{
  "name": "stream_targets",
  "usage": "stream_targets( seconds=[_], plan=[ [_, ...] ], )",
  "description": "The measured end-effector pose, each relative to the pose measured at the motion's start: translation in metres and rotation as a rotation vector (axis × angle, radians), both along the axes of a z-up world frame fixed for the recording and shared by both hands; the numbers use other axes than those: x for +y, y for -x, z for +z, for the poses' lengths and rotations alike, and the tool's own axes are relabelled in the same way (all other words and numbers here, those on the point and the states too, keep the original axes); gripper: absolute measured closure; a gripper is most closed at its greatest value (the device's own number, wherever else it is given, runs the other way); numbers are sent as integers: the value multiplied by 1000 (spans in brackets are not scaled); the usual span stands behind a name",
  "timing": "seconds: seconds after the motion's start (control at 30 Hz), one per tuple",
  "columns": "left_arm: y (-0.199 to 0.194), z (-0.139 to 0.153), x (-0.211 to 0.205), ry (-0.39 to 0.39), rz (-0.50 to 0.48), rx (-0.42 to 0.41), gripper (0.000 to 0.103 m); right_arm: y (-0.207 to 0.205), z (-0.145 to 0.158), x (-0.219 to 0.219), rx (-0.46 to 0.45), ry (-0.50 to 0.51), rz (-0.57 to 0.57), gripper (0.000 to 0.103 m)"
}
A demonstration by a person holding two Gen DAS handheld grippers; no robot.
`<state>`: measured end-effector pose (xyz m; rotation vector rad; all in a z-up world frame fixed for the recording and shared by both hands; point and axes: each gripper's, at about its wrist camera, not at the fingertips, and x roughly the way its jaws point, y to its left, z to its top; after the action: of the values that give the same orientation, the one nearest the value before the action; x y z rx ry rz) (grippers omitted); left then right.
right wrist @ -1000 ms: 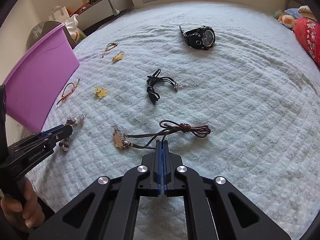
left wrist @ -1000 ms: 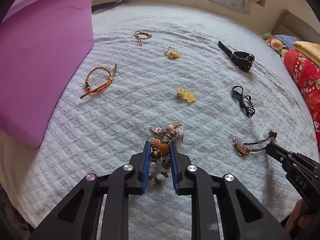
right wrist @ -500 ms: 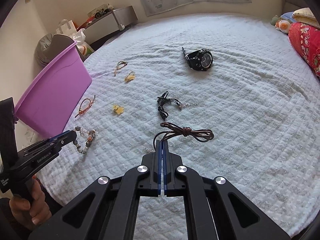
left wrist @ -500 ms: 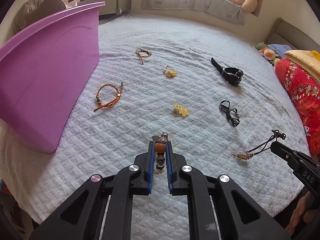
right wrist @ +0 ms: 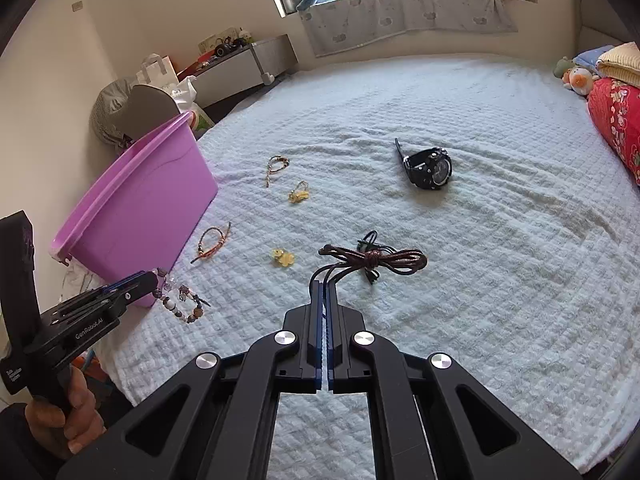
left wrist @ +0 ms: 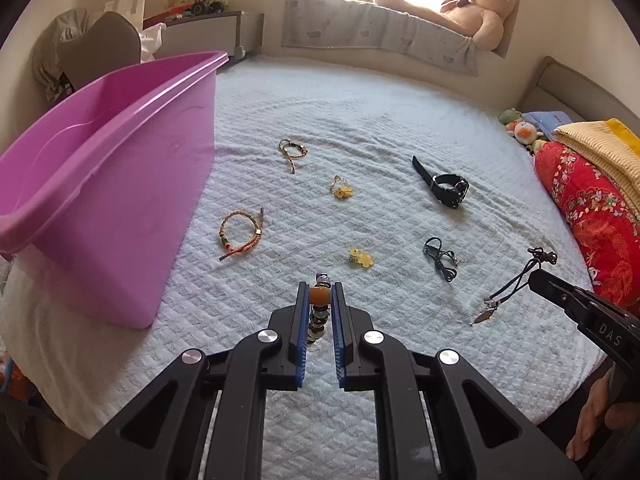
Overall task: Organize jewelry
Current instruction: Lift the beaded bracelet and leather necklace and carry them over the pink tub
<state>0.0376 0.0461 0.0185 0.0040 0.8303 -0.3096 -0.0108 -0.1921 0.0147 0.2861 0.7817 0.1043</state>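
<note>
My left gripper is shut on a beaded bracelet with an orange bead, held above the bed; the bracelet dangles in the right wrist view. My right gripper is shut on a brown cord necklace, lifted off the bed; it hangs with its pendant in the left wrist view. The purple bin stands at the left. An orange braided bracelet, a brown knotted bracelet, two yellow charms, a black watch and a black cord lie on the white bedspread.
A red quilt and yellow blanket lie at the bed's right edge with small plush toys. A teddy bear sits on the window ledge. A chair stands behind the bin.
Both grippers have risen and pulled back from the bed, each lifting its piece: the beaded bracelet on the left, the brown cord necklace on the right. The bin's open top has come into view.
</note>
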Motion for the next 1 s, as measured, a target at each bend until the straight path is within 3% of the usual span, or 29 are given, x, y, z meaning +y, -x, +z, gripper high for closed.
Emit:
stream_targets(
  seconds=[0.53,0.77,1.0],
  plan=[
    [-31,110,34,2,-16,-119,92,-42,96,59,-124,18,98,101],
    [-56,156,74,23,10,-212,92,-75,138,110,-201,9,177,101],
    [-93,182,133,-17,81,-247,92,-115,171,176,-242,-18,289,101]
  ],
)
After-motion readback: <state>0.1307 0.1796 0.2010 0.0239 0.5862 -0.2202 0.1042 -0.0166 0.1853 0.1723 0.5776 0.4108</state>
